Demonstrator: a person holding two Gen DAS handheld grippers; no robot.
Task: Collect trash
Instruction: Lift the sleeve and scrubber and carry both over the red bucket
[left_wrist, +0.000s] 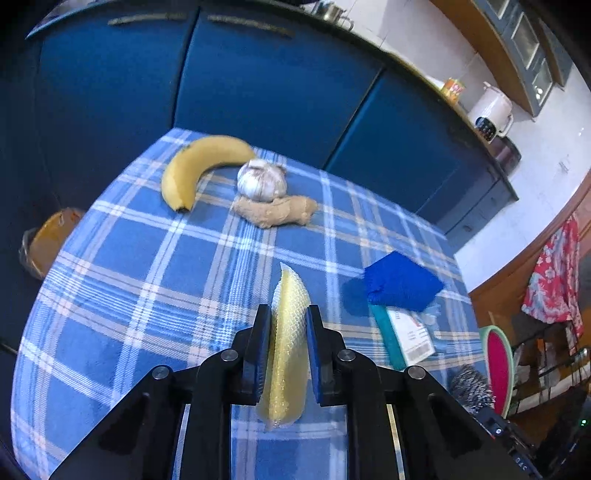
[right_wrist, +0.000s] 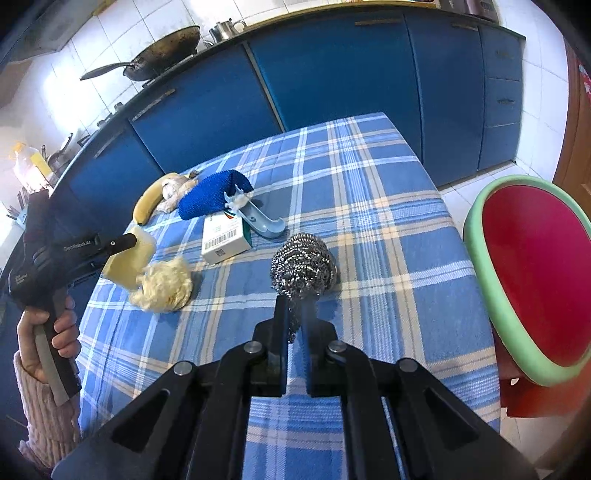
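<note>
Left gripper (left_wrist: 287, 321): pinching yellow sponge (left_wrist: 290, 332), edge-on, over checked tablecloth (left_wrist: 147, 277). Right gripper (right_wrist: 294, 308): clamped on steel scourer (right_wrist: 303, 264). Bin possibly the red tub (right_wrist: 535, 273). Advice: carry both level, grips firm.

Garlic (left_wrist: 262, 180) atop ginger (left_wrist: 275, 214), beside banana (left_wrist: 201, 166)

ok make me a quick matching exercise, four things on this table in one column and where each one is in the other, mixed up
Things:
1. yellow sponge
2. steel wool scrubber
3. garlic bulb
4. banana

Places:
A. resting on the ginger root
B. gripped by the right gripper
C. lying on the tablecloth near the far edge
D. clamped between the pads of the left gripper

Pairs: 1-D, 2-B, 3-A, 4-C
</note>
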